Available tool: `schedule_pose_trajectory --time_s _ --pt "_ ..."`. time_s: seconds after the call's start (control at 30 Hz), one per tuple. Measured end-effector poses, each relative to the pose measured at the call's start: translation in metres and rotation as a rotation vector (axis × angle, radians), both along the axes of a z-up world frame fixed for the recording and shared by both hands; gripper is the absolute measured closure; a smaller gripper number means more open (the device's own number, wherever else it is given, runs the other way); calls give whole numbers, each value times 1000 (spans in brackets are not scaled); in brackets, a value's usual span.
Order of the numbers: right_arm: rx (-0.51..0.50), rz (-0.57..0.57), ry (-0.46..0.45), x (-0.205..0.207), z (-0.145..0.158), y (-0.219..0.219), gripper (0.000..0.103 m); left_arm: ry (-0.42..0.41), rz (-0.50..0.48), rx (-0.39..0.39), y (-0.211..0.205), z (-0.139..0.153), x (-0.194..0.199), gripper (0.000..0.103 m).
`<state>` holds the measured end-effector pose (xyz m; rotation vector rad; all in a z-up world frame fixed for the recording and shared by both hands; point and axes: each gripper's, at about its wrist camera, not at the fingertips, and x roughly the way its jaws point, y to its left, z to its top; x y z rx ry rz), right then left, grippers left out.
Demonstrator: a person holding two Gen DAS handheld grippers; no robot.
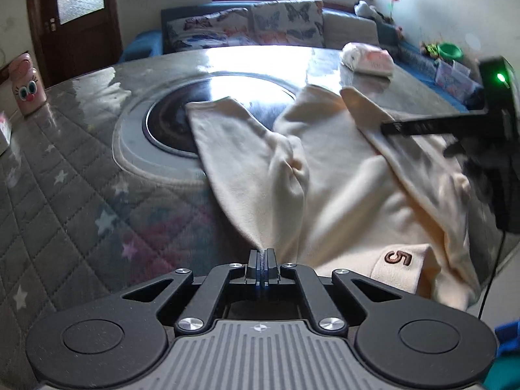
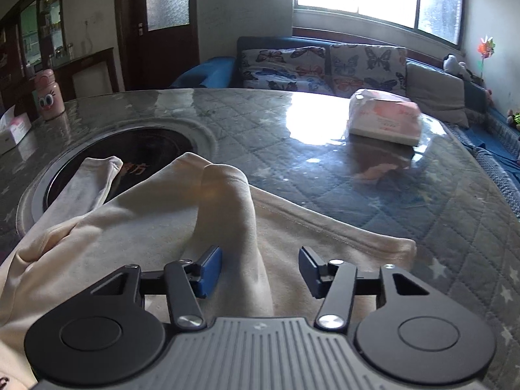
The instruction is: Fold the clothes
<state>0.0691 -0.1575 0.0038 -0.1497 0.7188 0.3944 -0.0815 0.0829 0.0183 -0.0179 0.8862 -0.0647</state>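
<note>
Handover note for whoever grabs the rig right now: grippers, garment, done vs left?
Left gripper: shut on the edge of the cream fleece sweatshirt.
Right gripper: open, straddling a raised fold of fabric without gripping it.
Sweatshirt lies crumpled on the quilted grey table cover, one sleeve over the round black inset hob.
Done: no tidy fold yet.
Left: flatten it, fold sleeves and body.

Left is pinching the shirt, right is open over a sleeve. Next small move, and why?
Probably close the right gripper on the sleeve that runs between its open fingers. The left gripper is already shut on an edge of the cream shirt, so a second hold would let both pull the cloth flat on the table before folding.
</note>
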Motion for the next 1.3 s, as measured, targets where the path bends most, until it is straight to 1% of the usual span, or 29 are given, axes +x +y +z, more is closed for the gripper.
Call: schedule_pose_trajectory --time_s 0.03,0.07,0.1,0.17,0.2,0.27,0.3,0.33,0.37,0.4,0.53,0.67,0.77,0.87,0.93,1.0,1.1,1.17,1.3 --pt "-1 9 0 0 -1 3 55 -2 -6 0 0 2 0 100" --pt "-1 19 -1 -1 -2 6 58 -3 -12 0 1 3 0 96" --pt "-2 28 -1 -1 -2 7 61 -8 -19 -4 1 6 0 96" --pt "-3 46 -2 -3 -2 10 72 -17 -34 -13 3 11 1 94" --pt "-2 49 -3 -4 -2 11 75 -27 -42 -8 3 14 1 92" --pt "-7 47 -8 -5 -1 10 91 -49 -53 8 3 19 1 80" --pt "-4 38 -9 -4 1 7 93 -61 -54 18 3 22 1 75" --pt "1 36 -10 -5 2 5 95 -73 -55 28 4 25 1 64" --pt "5 34 -12 -6 3 3 96 -87 -54 38 4 28 1 59" --pt "3 30 -21 -8 5 0 98 -99 -53 46 5 30 2 59" --pt "-6 1 -64 -19 14 -14 98 -134 -36 62 8 37 13 59" --pt "2 -90 -130 -36 31 -43 98 -161 -46 64 1 39 34 59" --pt "8 -158 -173 -52 41 -65 98 -175 -74 78 -11 37 53 59" --pt "4 -231 -197 -70 47 -89 98 -171 -96 87 -21 32 75 59" --pt "-1 -278 -196 -80 47 -103 98 -166 -106 91 -27 28 90 59" --pt "-16 -348 -173 -92 43 -121 98 -161 -110 96 -32 25 105 59" --pt "-26 -418 -120 -98 34 -138 98 -155 -105 106 -37 19 127 59" --pt "-41 -466 -90 -101 27 -147 95 -152 -102 111 -39 15 141 59" --pt "-52 -504 -106 -101 29 -155 94 -159 -109 137 -42 4 161 59"
